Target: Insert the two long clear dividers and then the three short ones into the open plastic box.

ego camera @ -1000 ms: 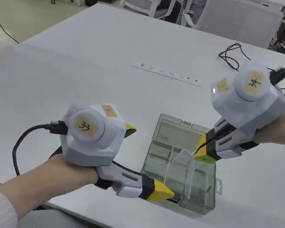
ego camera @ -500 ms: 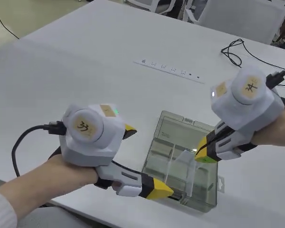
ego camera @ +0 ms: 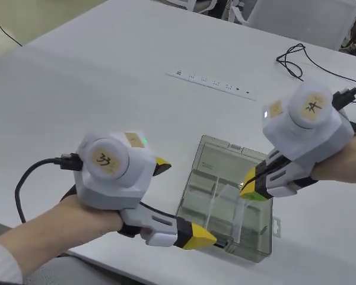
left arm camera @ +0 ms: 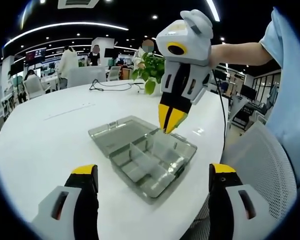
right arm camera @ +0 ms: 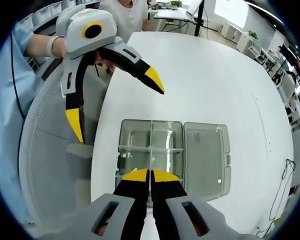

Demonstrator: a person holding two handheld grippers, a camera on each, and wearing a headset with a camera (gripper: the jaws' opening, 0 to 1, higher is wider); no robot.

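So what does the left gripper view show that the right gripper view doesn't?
Left gripper view: the right gripper from outside, shut on a clear divider over the box, plus a potted plant. Right gripper view: the left gripper from outside, jaws wide apart. Both: the open box with some dividers in it, on the white table.

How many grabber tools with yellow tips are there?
2. The left gripper is beside the open clear plastic box, jaws open. The right gripper is above the box, jaws shut on a clear plastic divider.
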